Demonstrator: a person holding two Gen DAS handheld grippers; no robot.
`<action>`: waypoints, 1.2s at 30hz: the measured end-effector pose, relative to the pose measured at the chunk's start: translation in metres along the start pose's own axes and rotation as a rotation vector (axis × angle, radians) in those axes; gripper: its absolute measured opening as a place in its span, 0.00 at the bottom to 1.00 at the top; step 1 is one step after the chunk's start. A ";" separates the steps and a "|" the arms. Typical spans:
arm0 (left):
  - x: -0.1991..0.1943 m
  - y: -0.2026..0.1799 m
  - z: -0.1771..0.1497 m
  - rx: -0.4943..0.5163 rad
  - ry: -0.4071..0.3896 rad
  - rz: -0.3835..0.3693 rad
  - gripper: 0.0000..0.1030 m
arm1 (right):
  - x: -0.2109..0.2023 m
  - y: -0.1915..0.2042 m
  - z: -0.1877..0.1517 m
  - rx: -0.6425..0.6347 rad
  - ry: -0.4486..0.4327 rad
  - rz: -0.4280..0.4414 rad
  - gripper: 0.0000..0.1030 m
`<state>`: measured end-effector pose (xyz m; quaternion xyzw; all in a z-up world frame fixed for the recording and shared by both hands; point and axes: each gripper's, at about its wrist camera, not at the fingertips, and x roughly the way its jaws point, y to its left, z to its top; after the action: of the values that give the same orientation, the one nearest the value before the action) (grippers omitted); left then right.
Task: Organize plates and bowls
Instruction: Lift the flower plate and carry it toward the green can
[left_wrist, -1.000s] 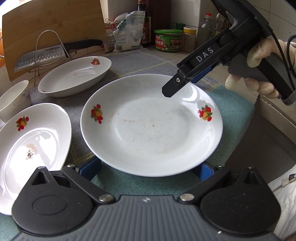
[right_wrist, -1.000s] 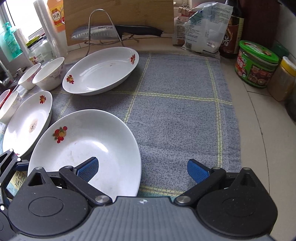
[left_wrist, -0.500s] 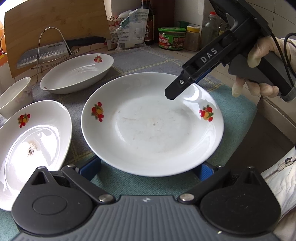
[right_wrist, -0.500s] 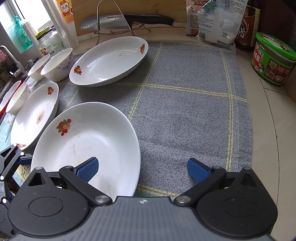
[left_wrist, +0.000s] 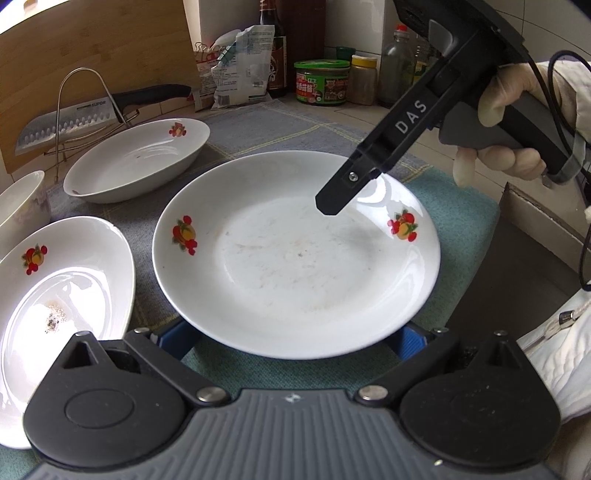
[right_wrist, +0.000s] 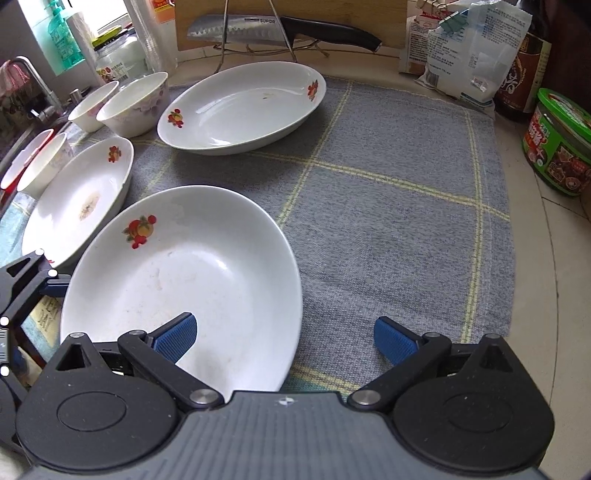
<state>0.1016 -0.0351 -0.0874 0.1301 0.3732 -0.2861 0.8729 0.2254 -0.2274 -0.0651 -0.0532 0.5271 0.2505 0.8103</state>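
Left gripper (left_wrist: 293, 338) stays spread under the round plate's (left_wrist: 295, 258) near rim; right gripper (right_wrist: 284, 334), also spread, has edged forward over its far rim, readying a two-sided lift.

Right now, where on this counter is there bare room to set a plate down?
The open patch is the grey checked mat, right of the nearest plate and oval dish, before the green-lidded tub. The left is crowded: stained plate, floral bowls.
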 end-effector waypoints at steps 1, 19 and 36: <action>0.000 0.000 0.000 0.004 0.000 -0.004 1.00 | 0.000 0.001 0.002 -0.019 0.001 0.016 1.00; 0.003 0.002 0.002 0.028 0.008 -0.025 1.00 | 0.014 0.002 0.026 -0.130 0.111 0.318 1.00; 0.005 0.003 0.007 0.053 0.039 -0.036 1.00 | 0.015 0.001 0.032 -0.129 0.138 0.323 0.96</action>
<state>0.1102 -0.0377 -0.0855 0.1519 0.3847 -0.3088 0.8565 0.2565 -0.2099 -0.0640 -0.0369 0.5657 0.4063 0.7166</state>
